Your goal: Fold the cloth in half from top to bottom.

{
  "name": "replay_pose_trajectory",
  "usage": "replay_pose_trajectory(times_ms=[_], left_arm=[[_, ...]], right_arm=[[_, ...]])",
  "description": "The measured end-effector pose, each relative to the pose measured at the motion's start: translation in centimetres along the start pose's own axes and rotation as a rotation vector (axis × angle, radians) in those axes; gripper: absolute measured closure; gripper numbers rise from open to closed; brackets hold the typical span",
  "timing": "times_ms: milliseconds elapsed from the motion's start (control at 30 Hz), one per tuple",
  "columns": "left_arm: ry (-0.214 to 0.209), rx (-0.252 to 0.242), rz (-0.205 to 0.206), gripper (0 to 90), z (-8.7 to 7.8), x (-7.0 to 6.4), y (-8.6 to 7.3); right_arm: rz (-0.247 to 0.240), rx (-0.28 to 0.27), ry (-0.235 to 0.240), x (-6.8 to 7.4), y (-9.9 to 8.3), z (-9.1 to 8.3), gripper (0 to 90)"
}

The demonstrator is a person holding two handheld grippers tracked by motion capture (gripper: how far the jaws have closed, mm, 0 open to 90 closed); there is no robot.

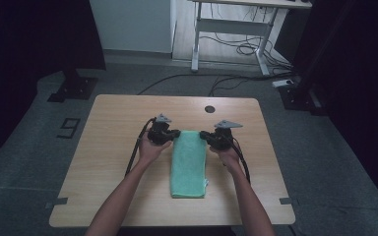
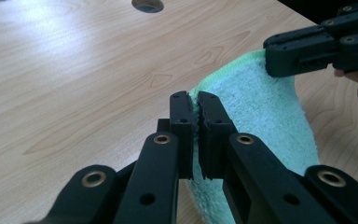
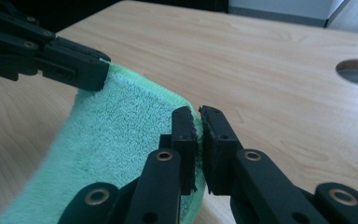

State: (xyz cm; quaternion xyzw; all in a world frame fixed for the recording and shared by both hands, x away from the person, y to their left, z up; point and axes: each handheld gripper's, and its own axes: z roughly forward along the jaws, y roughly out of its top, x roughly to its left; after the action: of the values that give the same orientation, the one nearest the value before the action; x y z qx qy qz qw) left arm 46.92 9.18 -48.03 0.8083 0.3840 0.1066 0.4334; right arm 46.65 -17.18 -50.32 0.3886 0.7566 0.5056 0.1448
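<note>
A folded green towel (image 1: 189, 164) lies lengthwise in the middle of the wooden table (image 1: 108, 147). My left gripper (image 1: 176, 134) is shut on the towel's far left corner, and my right gripper (image 1: 204, 135) is shut on its far right corner. In the left gripper view the towel (image 2: 256, 107) edge is pinched between my own jaws (image 2: 194, 100), with the other gripper (image 2: 279, 58) holding the far corner. In the right gripper view the towel (image 3: 116, 140) is clamped at my jaws (image 3: 196, 114), and the left gripper (image 3: 88, 70) grips the opposite corner. The held end is raised slightly off the table.
A round cable hole (image 1: 209, 109) sits in the table near its far edge, just beyond the grippers. A white desk frame (image 1: 226, 29) and loose cables stand on the floor behind the table. Bare wood lies on both sides of the towel.
</note>
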Motion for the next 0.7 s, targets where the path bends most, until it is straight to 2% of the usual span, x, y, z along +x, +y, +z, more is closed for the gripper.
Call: replay_pose_trajectory(times_ms=[433,700], left_arm=[[-0.016,-0.015,0.009,85.0,-1.2,-0.9,-1.2],[-0.022,-0.026,0.031,85.0,-2.2,-1.7,-1.7]], right_arm=[[-0.025,-0.012,0.024,1.2,-0.2,-1.5,83.4],[-0.036,-0.018,0.041,1.9,-0.2,-2.4,83.4]])
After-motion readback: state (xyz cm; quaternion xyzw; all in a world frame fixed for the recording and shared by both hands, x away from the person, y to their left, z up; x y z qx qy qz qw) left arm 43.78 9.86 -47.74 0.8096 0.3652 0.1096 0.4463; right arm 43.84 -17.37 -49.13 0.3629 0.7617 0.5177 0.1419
